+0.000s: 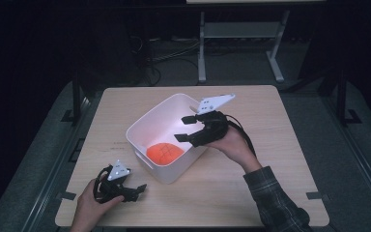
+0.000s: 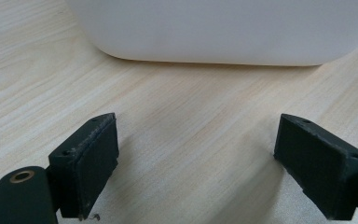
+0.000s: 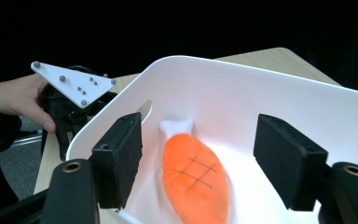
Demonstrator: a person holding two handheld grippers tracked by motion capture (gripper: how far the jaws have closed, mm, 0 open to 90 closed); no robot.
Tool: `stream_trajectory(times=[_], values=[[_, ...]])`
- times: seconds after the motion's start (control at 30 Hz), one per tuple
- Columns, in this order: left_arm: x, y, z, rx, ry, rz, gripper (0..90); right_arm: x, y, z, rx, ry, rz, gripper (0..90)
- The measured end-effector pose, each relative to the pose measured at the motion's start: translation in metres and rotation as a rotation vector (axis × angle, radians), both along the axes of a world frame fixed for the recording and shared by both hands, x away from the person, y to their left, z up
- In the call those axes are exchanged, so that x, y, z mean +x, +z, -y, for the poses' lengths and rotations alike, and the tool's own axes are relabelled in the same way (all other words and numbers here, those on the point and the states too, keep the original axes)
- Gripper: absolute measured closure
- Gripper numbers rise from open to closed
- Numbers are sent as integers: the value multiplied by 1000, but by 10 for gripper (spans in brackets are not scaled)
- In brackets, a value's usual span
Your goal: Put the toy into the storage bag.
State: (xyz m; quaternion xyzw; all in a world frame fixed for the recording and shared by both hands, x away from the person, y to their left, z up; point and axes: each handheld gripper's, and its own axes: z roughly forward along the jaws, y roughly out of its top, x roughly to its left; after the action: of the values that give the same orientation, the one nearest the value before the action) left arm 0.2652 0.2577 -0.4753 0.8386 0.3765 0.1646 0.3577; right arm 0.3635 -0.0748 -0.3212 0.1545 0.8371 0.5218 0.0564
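Two grippers, both empty: your left gripper (image 1: 134, 189) rests low on the pale wooden table (image 1: 270, 125), jaws spread wide, just short of the white plastic tub (image 2: 223, 32). Farther on, your right gripper (image 3: 200, 158) hangs over the tub's rim — jaws wide apart — above the orange plush drumstick (image 3: 195, 179) lying inside.

Our right gripper (image 1: 187, 128) hangs over the open white bin (image 1: 150, 117), its way down barred only by the orange plush (image 1: 164, 152). Bare table (image 1: 251, 193) surrounds the bin.
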Motion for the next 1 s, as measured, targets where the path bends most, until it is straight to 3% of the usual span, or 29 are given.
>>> stream_trajectory(times=[0.57, 1.0], values=[[0, 0, 0, 0, 1, 0, 127, -23, -5, 67, 28, -110, 1, 307], [0, 0, 0, 0, 0, -1, 127, -40, -31, 102, 17, -183, -35, 209]])
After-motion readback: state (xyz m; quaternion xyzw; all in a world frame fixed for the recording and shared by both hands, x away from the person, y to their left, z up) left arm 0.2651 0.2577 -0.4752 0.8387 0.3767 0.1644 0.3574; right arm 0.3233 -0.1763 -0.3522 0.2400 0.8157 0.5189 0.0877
